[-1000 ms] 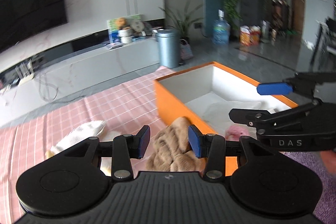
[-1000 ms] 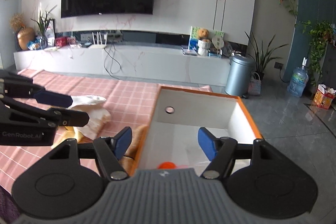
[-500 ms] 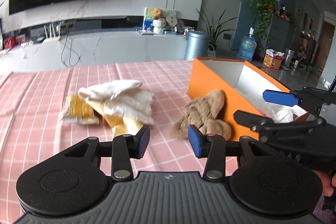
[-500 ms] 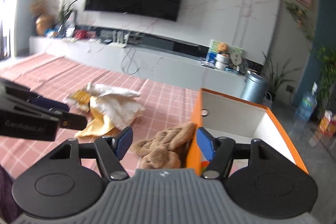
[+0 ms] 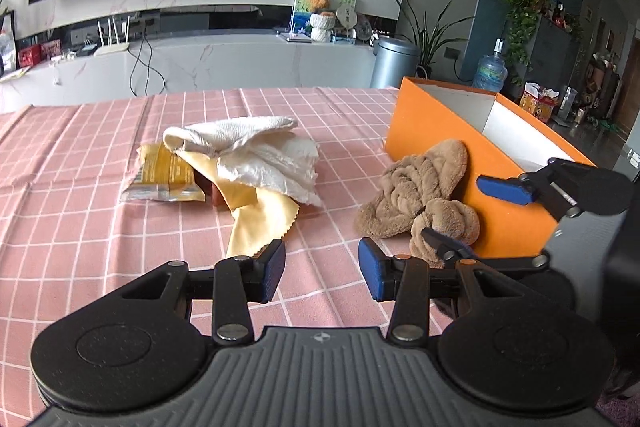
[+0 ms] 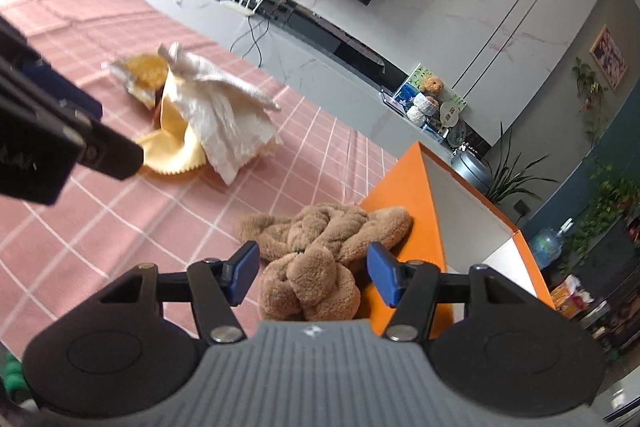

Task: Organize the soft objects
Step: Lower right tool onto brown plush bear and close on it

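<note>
While the brown plush toy point(image 6: 320, 255) lies on the table point(image 6: 120, 227) against the orange box point(image 6: 416, 211), its nearer lobe is seen low in the centre of the right wrist view, directly between the spread jaws of the right gripper point(image 6: 314, 275). Its long axis is judged to run up and to the right, along the box wall. In the left wrist view the toy point(image 5: 420, 195) sits right of centre, beyond the left gripper point(image 5: 322, 273), whose jaws are spread and empty, so the right gripper is judged nearer. Further off, at upper left, a white cloth point(image 6: 216, 107) is heaped on a yellow cloth point(image 6: 172, 147).
</note>
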Demonstrator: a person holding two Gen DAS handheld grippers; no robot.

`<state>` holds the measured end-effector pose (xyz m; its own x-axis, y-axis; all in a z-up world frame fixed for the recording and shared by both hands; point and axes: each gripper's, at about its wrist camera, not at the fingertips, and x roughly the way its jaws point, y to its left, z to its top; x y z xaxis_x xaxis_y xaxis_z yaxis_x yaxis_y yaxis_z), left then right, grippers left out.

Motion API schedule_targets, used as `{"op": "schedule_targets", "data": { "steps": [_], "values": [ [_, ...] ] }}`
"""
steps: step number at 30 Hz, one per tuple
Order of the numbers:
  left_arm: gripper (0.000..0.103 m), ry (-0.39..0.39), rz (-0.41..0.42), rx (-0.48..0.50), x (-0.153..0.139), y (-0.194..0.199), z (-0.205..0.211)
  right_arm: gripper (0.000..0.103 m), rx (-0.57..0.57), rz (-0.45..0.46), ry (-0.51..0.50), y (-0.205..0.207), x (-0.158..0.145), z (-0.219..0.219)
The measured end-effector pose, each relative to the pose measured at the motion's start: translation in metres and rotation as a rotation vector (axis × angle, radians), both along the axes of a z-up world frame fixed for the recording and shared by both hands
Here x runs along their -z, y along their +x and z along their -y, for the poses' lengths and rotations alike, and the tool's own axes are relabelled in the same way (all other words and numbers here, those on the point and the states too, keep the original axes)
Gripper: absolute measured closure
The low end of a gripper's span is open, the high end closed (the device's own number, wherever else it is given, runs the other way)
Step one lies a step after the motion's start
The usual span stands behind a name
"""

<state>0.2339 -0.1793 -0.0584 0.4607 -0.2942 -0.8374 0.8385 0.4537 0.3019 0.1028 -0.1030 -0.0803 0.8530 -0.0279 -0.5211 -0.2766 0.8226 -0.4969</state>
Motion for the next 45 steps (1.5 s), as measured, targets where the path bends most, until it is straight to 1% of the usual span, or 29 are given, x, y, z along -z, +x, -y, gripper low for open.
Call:
{"op": "schedule_targets", "data": {
  "steps": [4, 8, 14, 15, 18, 20, 23, 25, 30, 35, 36, 37, 39, 43, 45],
  "values": [
    [0.052, 0.008, -0.010, -0.010, 0.001, -0.002, -0.002, 0.044, 0.008, -0.010, -0.067, 0.012, 0.015, -0.005],
    [0.052, 0.006, -0.012, -0.019, -0.001, -0.005, -0.004, 0.044, 0.024, -0.046, -0.067, 0.024, 0.025, -0.004],
    [0.052, -0.020, -0.003, -0.031, -0.010, -0.007, -0.005, 0.044, 0.031, -0.061, -0.097, 0.033, 0.036, -0.008],
    [0.052, -0.028, 0.001, -0.033, -0.012, -0.008, -0.006, 0.045, 0.032, -0.062, -0.103, 0.034, 0.038, -0.008],
    [0.052, -0.055, 0.009, -0.043, -0.018, -0.014, -0.009, 0.054, 0.047, -0.066, -0.097, 0.037, 0.041, -0.006],
    [0.052, -0.073, 0.021, -0.050, -0.023, -0.017, -0.013, 0.062, 0.054, -0.067, -0.070, 0.038, 0.039, -0.002],
    [0.052, -0.105, 0.039, -0.075, -0.030, -0.025, -0.018, 0.069, 0.061, -0.066, -0.033, 0.039, 0.035, 0.002],
    [0.052, -0.128, 0.051, -0.095, -0.035, -0.029, -0.021, 0.072, 0.060, -0.044, -0.008, 0.037, 0.029, 0.004],
    [0.052, -0.199, 0.085, -0.154, -0.047, -0.045, -0.038, 0.072, 0.034, 0.021, 0.075, 0.039, 0.003, 0.001],
    [0.052, -0.292, 0.121, -0.242, -0.059, -0.060, -0.063, 0.072, 0.009, 0.023, 0.196, 0.058, -0.019, 0.002],
    [0.051, -0.311, 0.126, -0.259, -0.061, -0.062, -0.068, 0.072, 0.001, 0.025, 0.218, 0.062, -0.023, 0.002],
    [0.047, -0.333, 0.132, -0.279, -0.062, -0.064, -0.075, 0.072, -0.001, 0.025, 0.232, 0.066, -0.026, 0.000],
    [0.042, -0.367, 0.146, -0.318, -0.064, -0.070, -0.087, 0.072, -0.005, 0.024, 0.257, 0.075, -0.029, -0.002],
    [0.042, -0.431, 0.174, -0.405, -0.068, -0.080, -0.111, 0.072, -0.009, -0.003, 0.304, 0.092, -0.030, -0.007],
    [0.042, -0.464, 0.178, -0.450, -0.068, -0.084, -0.124, 0.072, -0.012, -0.015, 0.310, 0.097, -0.027, -0.011]
  ]
}}
